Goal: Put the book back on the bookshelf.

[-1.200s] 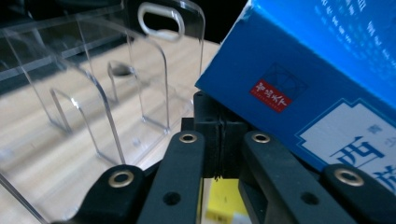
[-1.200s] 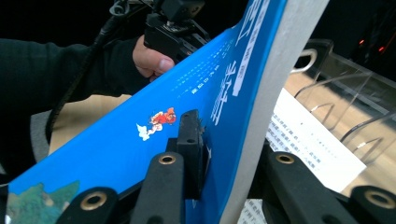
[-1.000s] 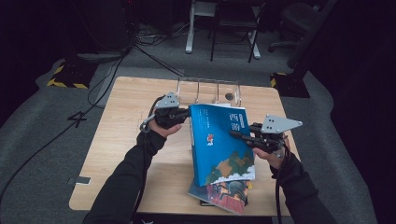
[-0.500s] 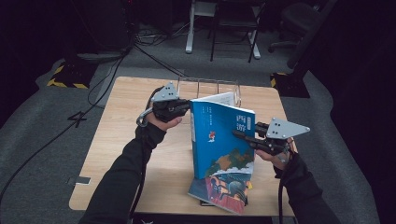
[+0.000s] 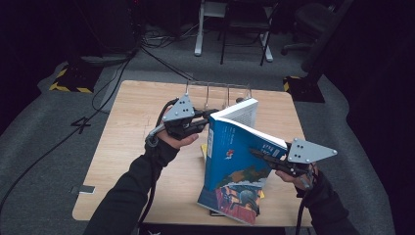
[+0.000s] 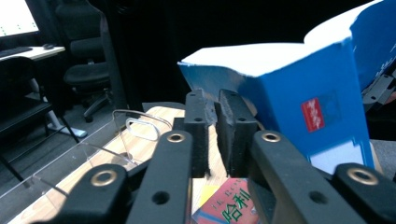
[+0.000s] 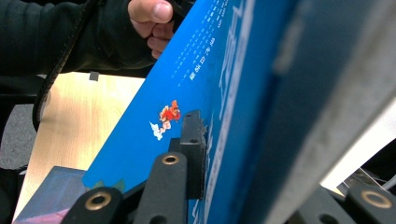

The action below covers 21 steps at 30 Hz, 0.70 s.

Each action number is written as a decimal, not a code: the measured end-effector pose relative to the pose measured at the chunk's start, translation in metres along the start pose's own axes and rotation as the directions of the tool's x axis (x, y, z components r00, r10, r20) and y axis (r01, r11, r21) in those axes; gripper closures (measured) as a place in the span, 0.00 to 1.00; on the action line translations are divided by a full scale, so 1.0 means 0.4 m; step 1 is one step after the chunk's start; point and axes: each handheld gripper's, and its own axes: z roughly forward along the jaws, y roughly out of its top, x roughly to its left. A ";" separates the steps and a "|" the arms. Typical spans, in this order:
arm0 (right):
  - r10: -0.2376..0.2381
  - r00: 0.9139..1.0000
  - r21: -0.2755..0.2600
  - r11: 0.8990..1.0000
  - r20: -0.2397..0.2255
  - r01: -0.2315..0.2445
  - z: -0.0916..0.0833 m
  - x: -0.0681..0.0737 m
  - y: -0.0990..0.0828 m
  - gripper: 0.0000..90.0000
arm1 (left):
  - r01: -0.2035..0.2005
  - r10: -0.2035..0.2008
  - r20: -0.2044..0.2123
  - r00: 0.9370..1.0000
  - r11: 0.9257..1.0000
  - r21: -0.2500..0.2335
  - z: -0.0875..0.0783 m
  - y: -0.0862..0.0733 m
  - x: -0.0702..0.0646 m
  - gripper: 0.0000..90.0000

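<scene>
Above table (image 5: 122, 147), both forearms converge, propping blue book (image 5: 235, 152) upright

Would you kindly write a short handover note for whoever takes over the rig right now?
Left gripper: fingers nearly closed at the upper left corner of the blue book; they have just opened a little, and whether they still pinch it I cannot tell.
Right gripper: shut on the blue book's right edge, one finger across the front cover.
Things: blue book tilted up, its bottom edge resting on the second book lying flat near the table's front edge. Clear wire rack stands just behind.
Done: blue book raised off the stack.
Left: probably stand it in the rack; second book remains.
</scene>
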 end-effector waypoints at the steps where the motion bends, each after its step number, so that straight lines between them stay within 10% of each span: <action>1: -0.003 1.000 -0.008 1.000 0.004 0.003 -0.003 0.005 -0.002 0.86 | 0.001 -0.001 -0.001 1.000 1.000 0.002 -0.004 -0.004 -0.005 0.90; 21: -0.014 0.999 -0.055 0.998 0.030 0.015 -0.030 0.051 -0.013 0.88 | 0.068 -0.072 0.042 0.997 0.993 0.095 -0.069 -0.122 -0.082 0.69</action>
